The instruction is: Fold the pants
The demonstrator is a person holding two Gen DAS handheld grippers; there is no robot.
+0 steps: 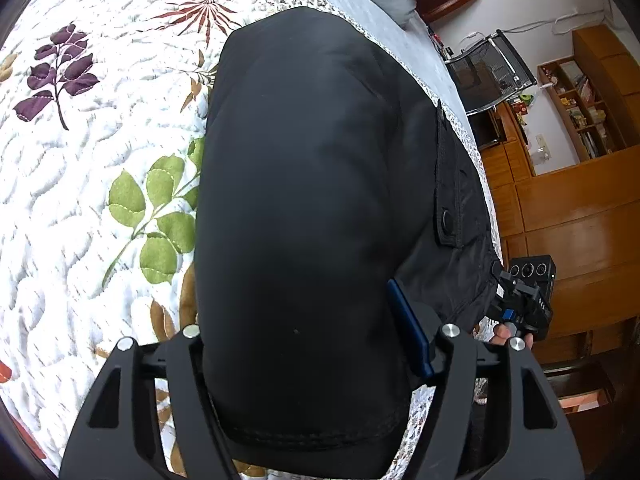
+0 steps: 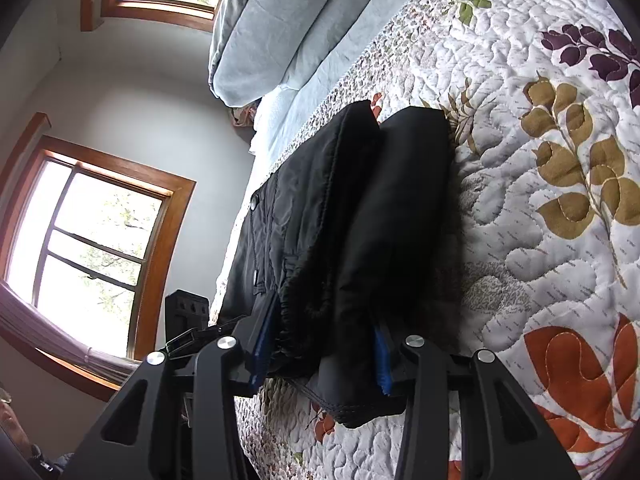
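Black pants laid on floral quilt. Left gripper clamped on hem; bookshelf seen only here. Right gripper clamped on folded layers; windows seen only there.

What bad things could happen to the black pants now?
1. The pants look thick and puffy where each tool grips them, the left tool and the right tool. The bulky fabric might slip out mid-fold.
2. The pants lie close to the edge of the quilt, so a pull that way could drag them off the bed.
3. The two tools are close together and might bump.
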